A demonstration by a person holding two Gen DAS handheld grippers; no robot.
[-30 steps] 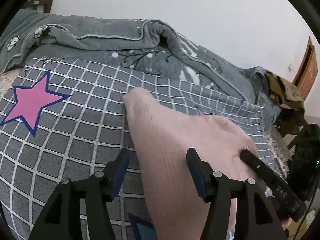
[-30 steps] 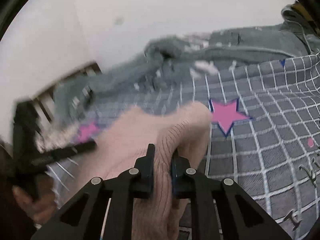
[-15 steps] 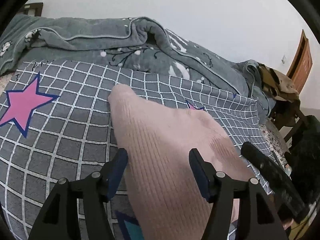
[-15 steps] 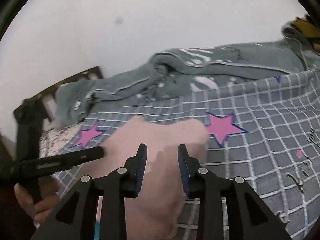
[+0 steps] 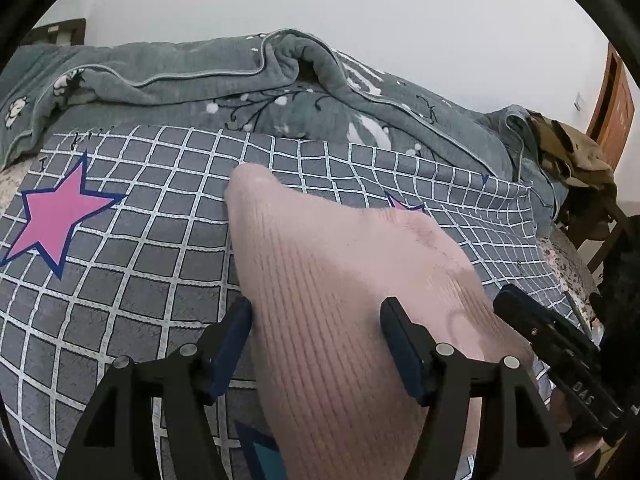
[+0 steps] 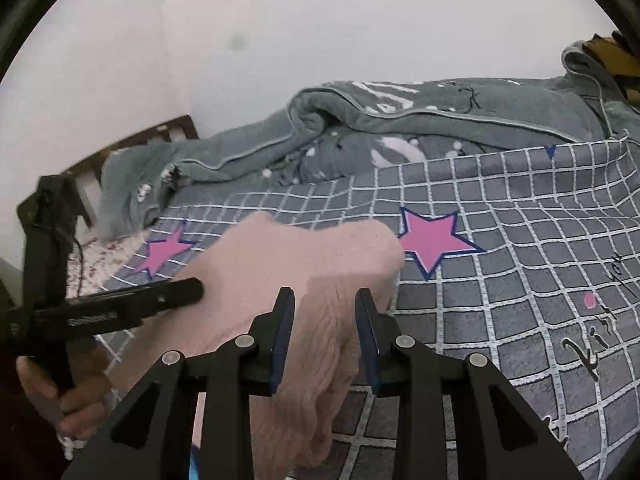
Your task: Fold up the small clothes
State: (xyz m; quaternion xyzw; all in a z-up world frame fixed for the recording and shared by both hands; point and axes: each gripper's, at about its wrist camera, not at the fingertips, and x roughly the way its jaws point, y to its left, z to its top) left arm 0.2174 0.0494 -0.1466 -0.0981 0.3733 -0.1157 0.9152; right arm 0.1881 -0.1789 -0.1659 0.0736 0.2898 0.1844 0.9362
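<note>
I'm sitting in the gap between folds on the pink knit garment point(image 5: 340, 300), which is lying flat on the grey checked bedsheet point(image 5: 140, 280) w/ pink stars. My left gripper point(image 5: 316, 340) is hovering w/ its 2 fingers spread wide, straddling the near part of the knit, pads not pressing it. My right gripper point(image 6: 325, 336) is standing partly spread over the garment's right side, cloth between the pads but not pinched as far as I'm seeing. I'm judging the next move as picking an edge or corner to pinch w/ both grippers & carrying it over for another fold; that's calling for a low approach so the pads are catching only the knit, not the sheet under it. The rumpled grey blanket point(image 5: 280, 92) is lying along the far side, well apart from the knit, so nothing's blocking. The 2 grippers are working close together, so I'm watching they're not bumping.
</note>
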